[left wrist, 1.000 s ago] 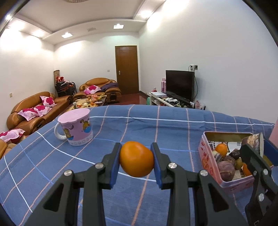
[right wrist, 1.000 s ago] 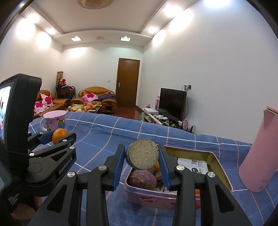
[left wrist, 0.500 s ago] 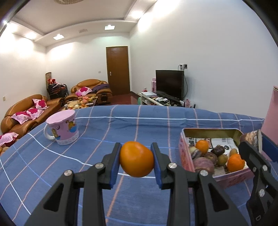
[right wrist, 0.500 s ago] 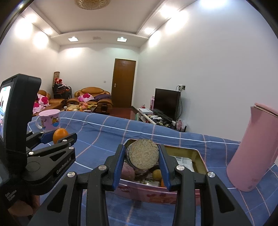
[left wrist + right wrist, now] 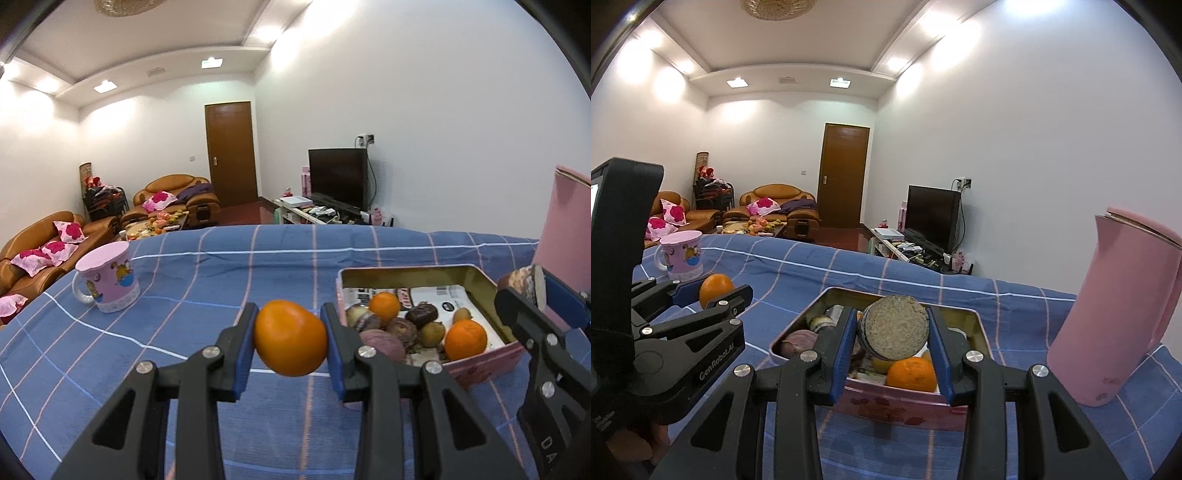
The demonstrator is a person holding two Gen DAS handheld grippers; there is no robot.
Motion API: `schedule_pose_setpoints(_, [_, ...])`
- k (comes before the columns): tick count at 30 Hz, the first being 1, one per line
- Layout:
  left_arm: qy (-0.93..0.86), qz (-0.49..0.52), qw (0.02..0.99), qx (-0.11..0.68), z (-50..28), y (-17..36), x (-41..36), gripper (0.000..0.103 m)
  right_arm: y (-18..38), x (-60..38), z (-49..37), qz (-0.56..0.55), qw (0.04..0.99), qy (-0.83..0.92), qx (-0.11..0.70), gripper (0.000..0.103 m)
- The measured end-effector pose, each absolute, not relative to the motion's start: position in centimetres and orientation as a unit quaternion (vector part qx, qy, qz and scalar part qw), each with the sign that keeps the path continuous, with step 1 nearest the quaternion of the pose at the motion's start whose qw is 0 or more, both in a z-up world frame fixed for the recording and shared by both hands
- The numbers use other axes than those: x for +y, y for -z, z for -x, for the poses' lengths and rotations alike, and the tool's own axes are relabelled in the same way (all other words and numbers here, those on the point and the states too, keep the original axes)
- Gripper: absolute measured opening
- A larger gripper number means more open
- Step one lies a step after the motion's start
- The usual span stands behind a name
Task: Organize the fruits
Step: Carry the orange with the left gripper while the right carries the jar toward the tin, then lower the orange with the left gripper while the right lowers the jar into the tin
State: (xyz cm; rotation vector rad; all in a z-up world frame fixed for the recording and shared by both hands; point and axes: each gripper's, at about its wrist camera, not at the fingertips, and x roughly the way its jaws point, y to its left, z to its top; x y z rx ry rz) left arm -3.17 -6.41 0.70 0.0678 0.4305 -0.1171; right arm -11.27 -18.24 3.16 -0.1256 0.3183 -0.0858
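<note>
My left gripper (image 5: 290,343) is shut on an orange (image 5: 290,343) and holds it above the blue checked cloth, just left of a pink tin box (image 5: 476,367). The box holds two oranges, dark purple fruits and small brownish fruits. My right gripper (image 5: 893,334) is shut on a cut purple sweet potato (image 5: 895,328), its flat pale face toward the camera, held over the box (image 5: 886,406). The left gripper and its orange (image 5: 716,288) also show at the left of the right wrist view. The right gripper shows at the right edge of the left wrist view (image 5: 532,295).
A pink cartoon mug (image 5: 107,282) stands on the cloth at the far left. A tall pink kettle (image 5: 1115,314) stands right of the box. The table's far edge drops to a living room with sofas, a TV and a door.
Both grippers have moved away from the box while holding their loads; the box now sits farther inside both views and the pink kettle has come into sight. Both grips stay unchanged.
</note>
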Motion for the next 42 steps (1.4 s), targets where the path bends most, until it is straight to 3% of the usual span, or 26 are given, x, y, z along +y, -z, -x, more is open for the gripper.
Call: schedule_pose_setpoints(42, [0.151, -0.053, 0.96, 0.229, 3.8, -1.0, -17.0, 0.036, -3.3, -26.2, 11.9, 0.044, 0.978, 0.11, 0.171, 0.041])
